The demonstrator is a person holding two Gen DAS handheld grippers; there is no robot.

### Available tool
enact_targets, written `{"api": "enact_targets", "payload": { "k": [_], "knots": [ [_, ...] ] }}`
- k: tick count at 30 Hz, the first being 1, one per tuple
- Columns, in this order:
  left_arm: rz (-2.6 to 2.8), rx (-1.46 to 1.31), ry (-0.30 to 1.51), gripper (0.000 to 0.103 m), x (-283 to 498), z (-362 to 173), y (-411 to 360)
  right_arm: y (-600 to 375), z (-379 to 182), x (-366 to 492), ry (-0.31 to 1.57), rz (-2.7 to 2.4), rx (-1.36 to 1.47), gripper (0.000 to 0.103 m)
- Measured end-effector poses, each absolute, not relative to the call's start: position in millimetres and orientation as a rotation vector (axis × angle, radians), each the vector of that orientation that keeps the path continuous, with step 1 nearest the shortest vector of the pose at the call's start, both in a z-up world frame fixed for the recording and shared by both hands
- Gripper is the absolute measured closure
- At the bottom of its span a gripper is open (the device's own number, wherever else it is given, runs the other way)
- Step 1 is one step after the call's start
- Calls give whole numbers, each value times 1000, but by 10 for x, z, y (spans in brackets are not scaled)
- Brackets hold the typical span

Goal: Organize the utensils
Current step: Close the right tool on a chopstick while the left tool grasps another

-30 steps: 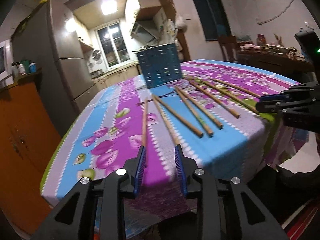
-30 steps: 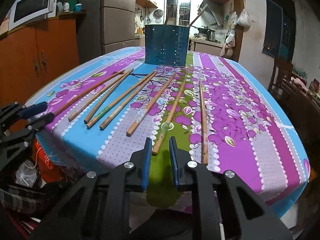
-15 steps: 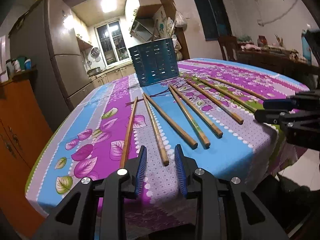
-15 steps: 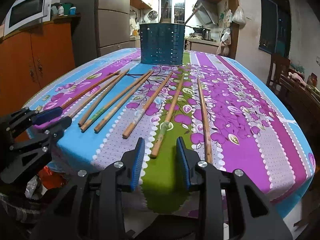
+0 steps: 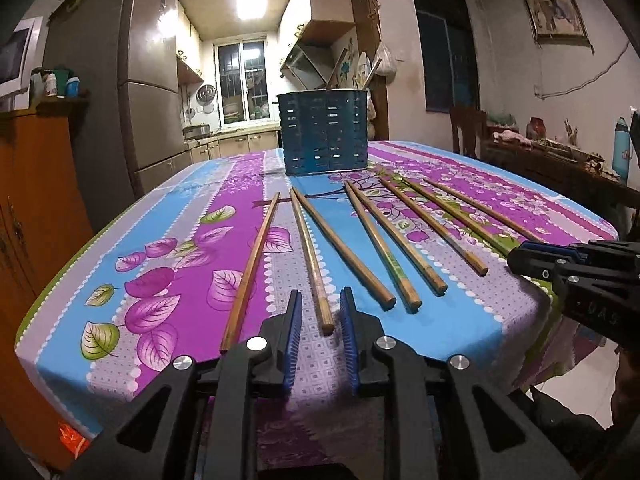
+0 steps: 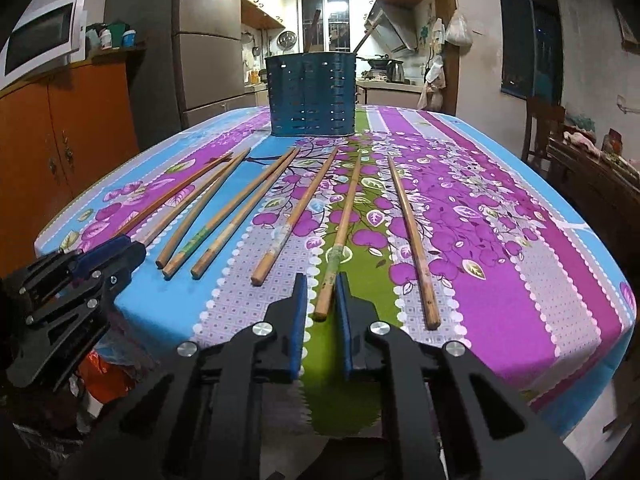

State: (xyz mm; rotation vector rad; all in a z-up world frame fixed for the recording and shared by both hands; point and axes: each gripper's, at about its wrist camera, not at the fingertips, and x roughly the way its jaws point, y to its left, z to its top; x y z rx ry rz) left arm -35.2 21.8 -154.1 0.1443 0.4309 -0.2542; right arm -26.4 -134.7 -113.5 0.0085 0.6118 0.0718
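Several wooden chopsticks lie fanned out on the flowered tablecloth (image 5: 168, 288), their near ends toward me. A blue perforated utensil holder (image 5: 323, 132) stands behind them, also in the right wrist view (image 6: 312, 94), with two utensils inside. My left gripper (image 5: 320, 312) is open, its jaws on either side of the near end of one chopstick (image 5: 311, 260). My right gripper (image 6: 322, 294) is open around the near end of another chopstick (image 6: 340, 236). Each gripper shows at the edge of the other's view.
The table's front edge is just under both grippers. An orange cabinet (image 5: 36, 200) and a grey fridge (image 5: 148, 100) stand to the left. A dark side table (image 5: 560, 168) with clutter and a chair stand to the right.
Both grippers moved forward and lined up with a chopstick end each. The right gripper opened wider, then narrowed a little around its chopstick. No chopstick has moved.
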Motion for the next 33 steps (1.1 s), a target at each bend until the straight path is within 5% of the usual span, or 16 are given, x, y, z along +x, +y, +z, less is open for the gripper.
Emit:
{"api": "enact_targets", "payload": {
  "k": [7,21,33],
  "knots": [
    [-254,140,408,94,-365,-1559,221,-1357,-1144,-284,601,61,46,97],
    [-234,135,354,96,-393,-1305,295,-1412,-924,-440,501,39,44,98],
    [-251,117,198,96,-584,-565,358,-1465,-345,-592,302,70,-41,98]
  ]
}}
